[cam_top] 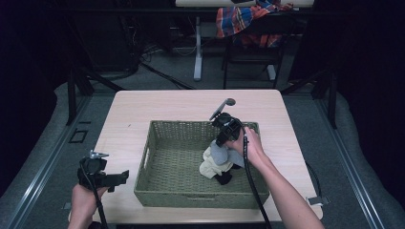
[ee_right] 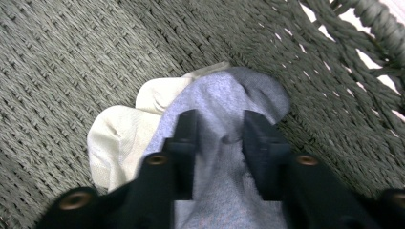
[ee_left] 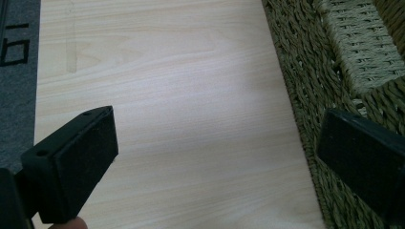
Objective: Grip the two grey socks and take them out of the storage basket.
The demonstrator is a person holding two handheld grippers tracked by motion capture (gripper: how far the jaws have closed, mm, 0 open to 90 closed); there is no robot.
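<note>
A green woven basket (cam_top: 157, 186) stands in the middle of the wooden table (cam_top: 143, 107). Inside it, toward the right, lie a grey sock (cam_top: 220, 152), a cream sock (cam_top: 209, 167) and a black one (cam_top: 223, 179). My right gripper (cam_top: 220, 141) reaches down into the basket and is shut on the grey sock (ee_right: 224, 109), which bunches between its jaws above the cream sock (ee_right: 117, 131). My left gripper (cam_top: 122, 177) hovers over the table's front left, just outside the basket's left wall (ee_left: 305, 95), jaws wide apart with nothing between them (ee_left: 215, 157).
Bare tabletop (ee_left: 167, 71) stretches left of and behind the basket. Beyond the table stand a white table leg (cam_top: 197, 47), a chair with a plaid cloth (cam_top: 243, 19) and floor cables. Grey carpet (ee_left: 16, 71) lies past the table's left edge.
</note>
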